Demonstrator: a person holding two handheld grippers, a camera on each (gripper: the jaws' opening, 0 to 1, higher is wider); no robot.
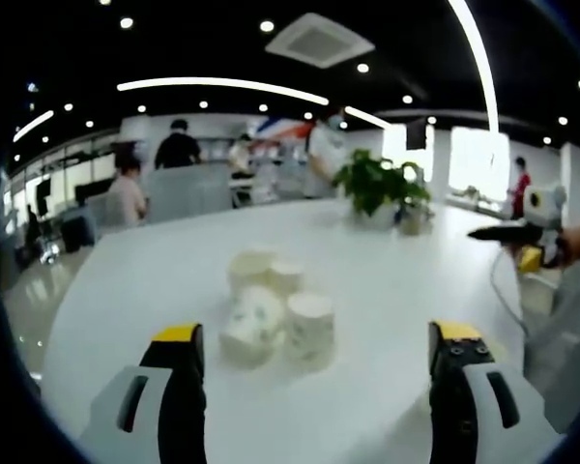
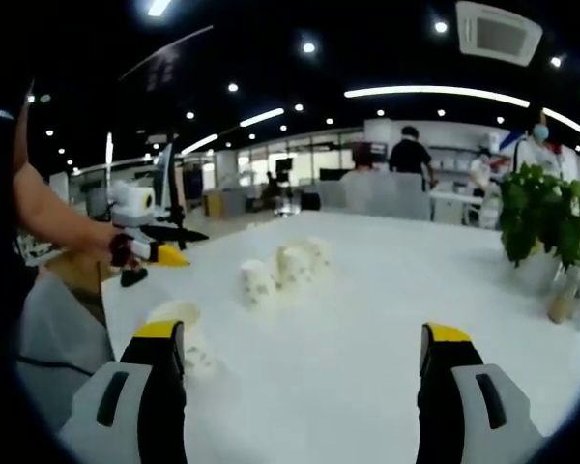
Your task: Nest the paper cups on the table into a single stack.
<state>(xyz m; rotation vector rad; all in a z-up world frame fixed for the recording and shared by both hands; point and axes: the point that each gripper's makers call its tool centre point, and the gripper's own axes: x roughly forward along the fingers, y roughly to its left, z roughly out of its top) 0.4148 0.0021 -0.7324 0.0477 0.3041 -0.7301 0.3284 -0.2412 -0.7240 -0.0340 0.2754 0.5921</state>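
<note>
The paper cups (image 1: 271, 314) are white with a faint pale print, the tabletop (image 1: 387, 280) is plain white, each tool (image 1: 319, 387) (image 2: 300, 387) is black and grey with yellow tips, and the potted plant (image 1: 375, 184) is green.

Paper cups (image 1: 271, 314) clustered mid-table (image 1: 387, 261), potted plant (image 1: 377, 188) behind them twd far edge.

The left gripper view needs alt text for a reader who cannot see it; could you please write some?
A cluster of white paper cups sits on a white table, some upright and at least one on its side, ahead of the open left claw. Farther back stands a potted plant, and the right claw enters from the right.
</note>
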